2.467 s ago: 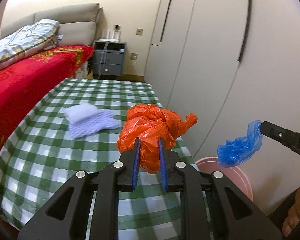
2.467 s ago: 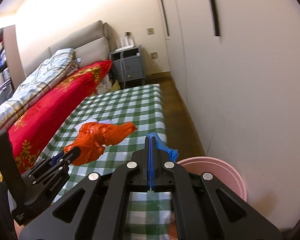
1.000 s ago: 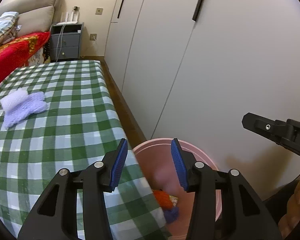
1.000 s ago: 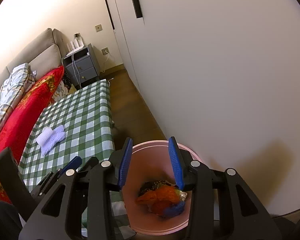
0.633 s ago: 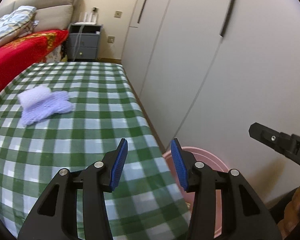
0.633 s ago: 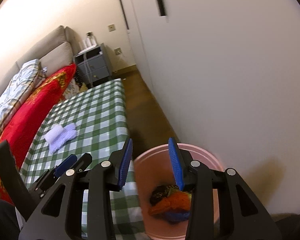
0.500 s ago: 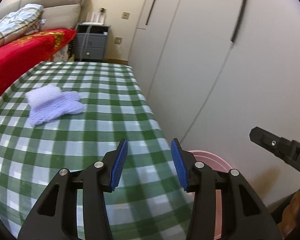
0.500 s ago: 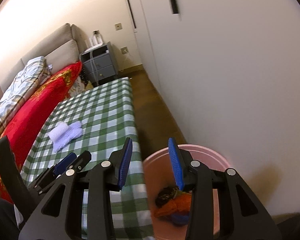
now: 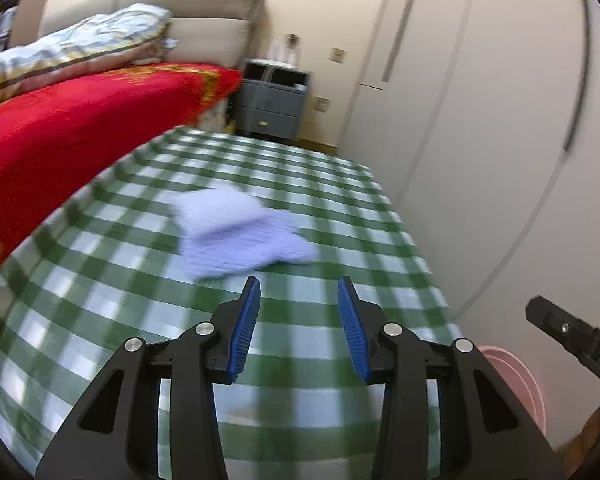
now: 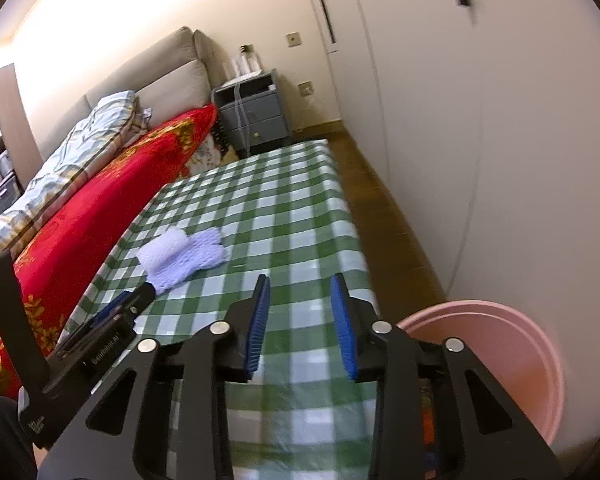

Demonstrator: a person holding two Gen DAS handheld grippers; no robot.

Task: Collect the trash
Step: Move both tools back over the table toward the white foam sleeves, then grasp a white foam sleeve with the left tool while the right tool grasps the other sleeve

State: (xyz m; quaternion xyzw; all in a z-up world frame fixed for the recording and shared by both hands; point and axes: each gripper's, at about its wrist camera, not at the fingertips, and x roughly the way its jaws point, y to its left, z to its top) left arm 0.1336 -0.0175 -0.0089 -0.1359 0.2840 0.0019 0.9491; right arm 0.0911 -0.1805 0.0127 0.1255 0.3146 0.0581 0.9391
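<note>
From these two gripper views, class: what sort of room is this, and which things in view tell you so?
Most likely a home bedroom: a bed with a red blanket, a grey nightstand beside it, and tall wardrobe doors along the wall.

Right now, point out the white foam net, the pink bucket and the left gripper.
foam net [image 10: 182,258], right wrist view, its middle.
pink bucket [image 10: 512,320], right wrist view, far rim.
left gripper [image 9: 299,326], left wrist view, between open fingertips.

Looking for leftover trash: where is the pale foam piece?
The foam piece lies on the checked table, ahead-left of the left gripper, nearer the red bed.
</note>
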